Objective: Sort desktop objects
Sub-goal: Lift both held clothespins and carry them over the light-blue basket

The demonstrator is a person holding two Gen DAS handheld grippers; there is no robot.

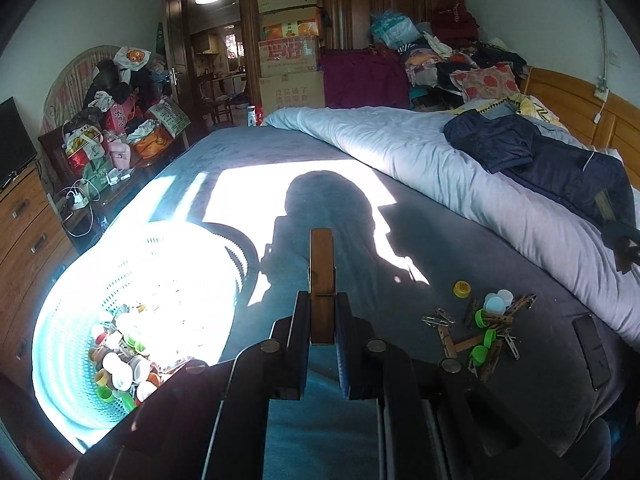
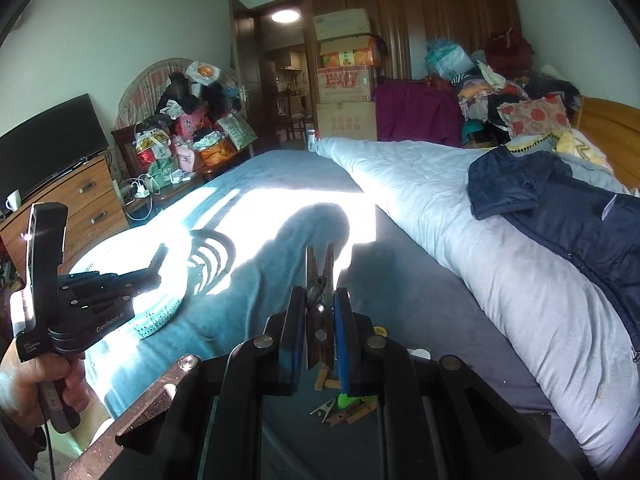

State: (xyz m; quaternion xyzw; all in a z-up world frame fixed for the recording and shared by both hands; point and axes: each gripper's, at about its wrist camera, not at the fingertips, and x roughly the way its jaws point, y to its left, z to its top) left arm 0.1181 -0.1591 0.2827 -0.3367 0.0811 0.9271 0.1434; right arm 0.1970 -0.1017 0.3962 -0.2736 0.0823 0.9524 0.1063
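My left gripper (image 1: pixel 322 312) is shut on a brown wooden clothespin (image 1: pixel 322 272) that sticks up and forward over the blue bedspread. To its lower left a white perforated basket (image 1: pixel 132 264) lies in bright sun, with bottle caps and clips (image 1: pixel 120 364) inside. A pile of clothespins, caps and metal clips (image 1: pixel 484 328) lies on the bed to the right. My right gripper (image 2: pixel 320 308) is shut on a darker wooden clothespin (image 2: pixel 319 280), prongs up. Below it some loose pins and a green cap (image 2: pixel 344 404) show. The left gripper (image 2: pixel 156 264) appears at left, held by a hand (image 2: pixel 36 384).
A folded pale quilt (image 1: pixel 440 160) and a navy jacket (image 1: pixel 560 168) cover the bed's right side. A dark flat object (image 1: pixel 592 348) lies near the pile. A wooden dresser (image 2: pixel 84 200) with a TV (image 2: pixel 48 140), cluttered bags and stacked boxes (image 1: pixel 290 44) stand beyond the bed.
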